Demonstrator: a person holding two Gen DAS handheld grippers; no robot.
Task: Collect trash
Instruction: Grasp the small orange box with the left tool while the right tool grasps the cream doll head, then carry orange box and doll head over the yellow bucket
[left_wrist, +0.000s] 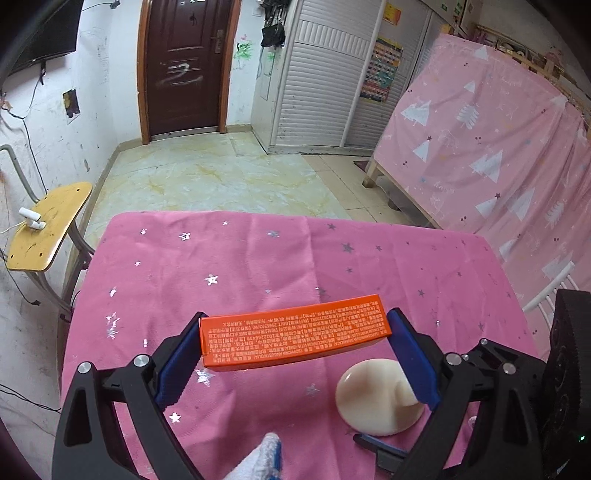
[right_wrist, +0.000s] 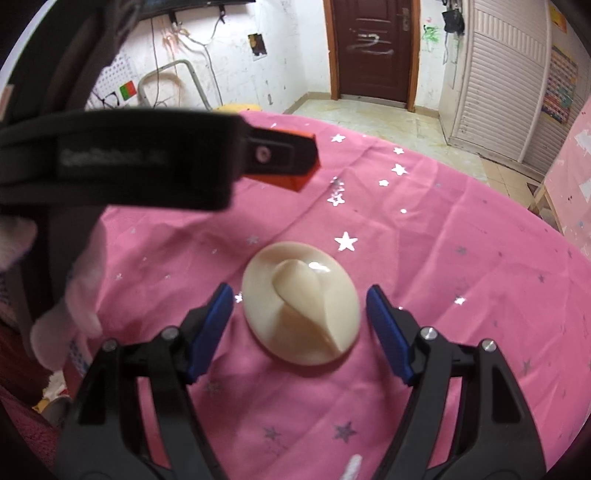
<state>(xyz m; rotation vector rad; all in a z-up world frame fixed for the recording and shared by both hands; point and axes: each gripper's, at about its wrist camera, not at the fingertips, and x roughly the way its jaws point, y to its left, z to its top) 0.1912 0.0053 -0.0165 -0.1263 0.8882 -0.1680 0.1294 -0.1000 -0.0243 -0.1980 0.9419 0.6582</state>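
Left gripper (left_wrist: 295, 341) clamps orange box (left_wrist: 295, 334); we've one item collected.
Right gripper (right_wrist: 300, 321) gapes wide around cream hook (right_wrist: 301, 308), ungrasped.

Matt printed cardboard orange box (left_wrist: 295, 334); glossy smooth cream plastic hook (right_wrist: 301, 308); pink cloth tablecloth (left_wrist: 258, 258), foil stars

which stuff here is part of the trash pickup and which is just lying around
Part of the job:
- orange box, clamped lengthwise between the left gripper fingers, lifted off the cloth
- cream round hook-shaped piece on the pink tablecloth, between the open fingers of the right gripper, untouched

Just lying about:
- yellow chair with a small white device on it
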